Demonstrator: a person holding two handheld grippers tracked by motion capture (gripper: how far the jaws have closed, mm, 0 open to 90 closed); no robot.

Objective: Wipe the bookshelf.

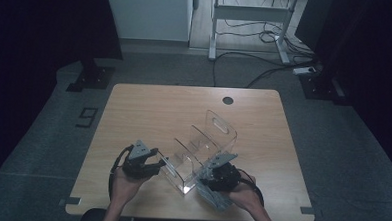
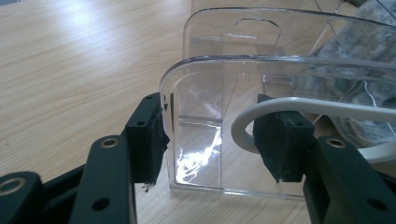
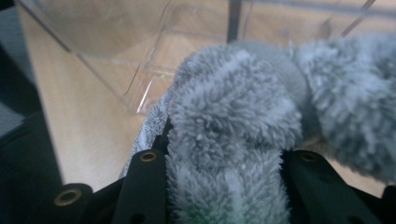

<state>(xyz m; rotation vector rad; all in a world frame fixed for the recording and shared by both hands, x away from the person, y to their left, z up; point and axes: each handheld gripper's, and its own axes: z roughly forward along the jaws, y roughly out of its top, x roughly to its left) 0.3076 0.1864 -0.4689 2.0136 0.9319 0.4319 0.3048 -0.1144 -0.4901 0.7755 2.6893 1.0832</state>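
Observation:
A clear acrylic organizer [image 1: 202, 141] with several dividers lies at an angle on the wooden table [image 1: 149, 108]. My left gripper [image 1: 157, 165] is at its near-left end. In the left gripper view the jaws [image 2: 210, 135] straddle the organizer's end [image 2: 243, 74], both pads against clear walls. My right gripper [image 1: 215, 172] sits by the organizer's near-right side, shut on a grey fluffy cloth [image 1: 214, 196]. In the right gripper view the cloth [image 3: 233, 107] bulges up between the jaws of that gripper [image 3: 224, 156] and hides their pads, with the organizer [image 3: 116, 37] just behind.
A round cable hole [image 1: 228, 100] sits near the table's far edge. Beyond the table stand a white desk frame [image 1: 248, 22] and loose floor cables [image 1: 266, 68]. The table's near edge [image 1: 179, 215] is close under both hands.

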